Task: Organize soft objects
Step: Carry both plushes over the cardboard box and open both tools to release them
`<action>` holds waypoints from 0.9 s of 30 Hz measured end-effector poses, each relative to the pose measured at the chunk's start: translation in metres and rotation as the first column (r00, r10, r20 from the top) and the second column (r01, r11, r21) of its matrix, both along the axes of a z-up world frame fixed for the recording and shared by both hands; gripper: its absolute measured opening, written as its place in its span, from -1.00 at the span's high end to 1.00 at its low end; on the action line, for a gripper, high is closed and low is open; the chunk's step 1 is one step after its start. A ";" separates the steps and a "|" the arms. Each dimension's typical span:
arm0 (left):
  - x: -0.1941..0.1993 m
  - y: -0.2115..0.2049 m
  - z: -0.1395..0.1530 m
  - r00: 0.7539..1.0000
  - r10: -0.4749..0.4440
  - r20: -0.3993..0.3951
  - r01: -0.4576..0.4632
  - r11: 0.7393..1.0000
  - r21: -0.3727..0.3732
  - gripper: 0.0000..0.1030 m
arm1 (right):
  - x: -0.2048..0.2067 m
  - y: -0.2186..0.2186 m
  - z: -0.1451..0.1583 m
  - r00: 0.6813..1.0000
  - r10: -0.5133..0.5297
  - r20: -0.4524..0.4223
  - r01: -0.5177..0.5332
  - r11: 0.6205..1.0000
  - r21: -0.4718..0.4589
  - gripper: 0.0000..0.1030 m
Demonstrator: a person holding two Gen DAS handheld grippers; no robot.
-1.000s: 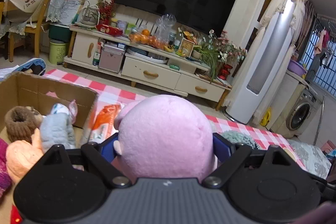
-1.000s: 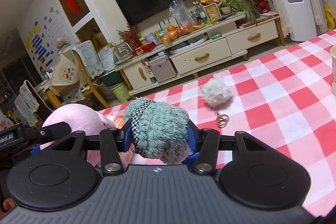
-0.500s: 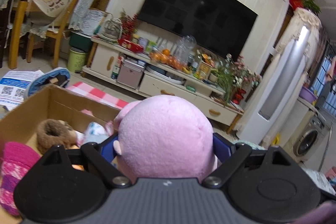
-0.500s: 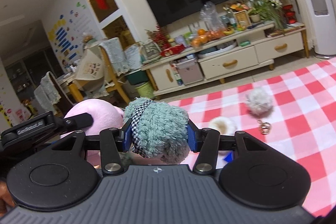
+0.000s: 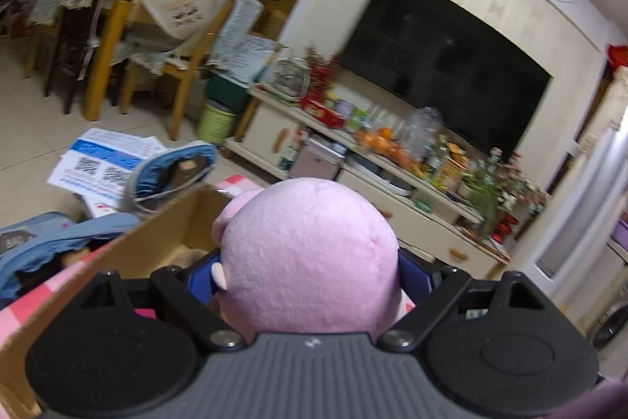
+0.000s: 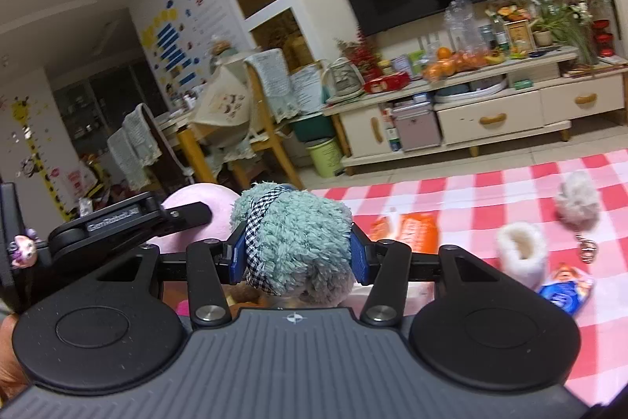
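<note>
left wrist view: left gripper [image 5: 310, 271] is clamped on a round pink plush toy [image 5: 310, 254], blue pads pressed into both of its sides; the toy fills the middle of the frame and hides most of what lies past the fingers. just beyond and to the left, an open cardboard box [image 5: 157, 242] with its near wall running diagonally; a bit of tan fluff and something magenta show inside, too hidden to name. a blue bag [image 5: 172, 171] and a printed carton [image 5: 102, 167] lie on the floor past the box. background: tv [image 5: 439, 65] on the wall, a cluttered low cabinet [image 5: 392, 191] under it, wooden chairs draped with cloth at left. frame is motion-blurred. right wrist view: right gripper [image 6: 296, 258] is closed on a teal fuzzy plush [image 6: 302, 238] with a black-and-white checked band around it, pads touching both flanks. to its left the left gripper and the pink plush toy show side-on, near and level with it. to the right, a red-and-white checked tabletop [image 6: 510, 191] carries an orange packet [image 6: 416, 232], a white fluffy bootie [image 6: 524, 254], a grey pom-pom keychain [image 6: 579, 203] and a blue packet [image 6: 565, 291], all apart from one another. part of a hand shows at the lower left edge.
</note>
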State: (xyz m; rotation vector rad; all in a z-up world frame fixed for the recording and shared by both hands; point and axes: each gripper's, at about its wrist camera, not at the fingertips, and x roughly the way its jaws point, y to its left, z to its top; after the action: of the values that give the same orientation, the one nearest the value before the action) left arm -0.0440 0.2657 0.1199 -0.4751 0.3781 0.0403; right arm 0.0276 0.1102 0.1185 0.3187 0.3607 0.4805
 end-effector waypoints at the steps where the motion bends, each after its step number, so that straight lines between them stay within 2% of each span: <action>1: 0.001 0.004 -0.001 1.000 0.015 -0.005 -0.015 1.000 -0.002 -0.74 | 0.002 0.005 0.000 1.000 0.011 0.001 -0.011 1.000 -0.006 -0.22; 6: 0.004 0.022 -0.005 0.997 0.069 -0.026 -0.070 0.997 -0.014 -0.74 | 0.011 0.027 -0.007 0.998 0.060 -0.012 -0.060 0.998 -0.021 -0.22; 14: 0.007 0.039 -0.010 0.991 0.116 -0.063 -0.116 0.993 0.007 -0.74 | 0.016 0.053 -0.019 0.990 0.135 -0.036 -0.136 0.989 -0.056 -0.22; 23: 0.012 0.044 -0.017 0.980 0.159 -0.120 -0.152 0.986 0.062 -0.76 | 0.023 0.068 -0.032 0.982 0.173 -0.072 -0.178 0.981 -0.072 -0.23; 27: 0.014 0.043 -0.019 0.974 0.171 -0.147 -0.159 0.983 0.095 -0.80 | 0.022 0.071 -0.034 0.977 0.195 -0.086 -0.202 0.975 -0.087 -0.36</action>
State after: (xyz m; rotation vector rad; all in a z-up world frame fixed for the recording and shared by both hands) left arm -0.0302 0.3086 0.1012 -0.4221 0.4868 0.2547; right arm 0.0497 0.1815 0.0840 0.2091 0.4920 0.6461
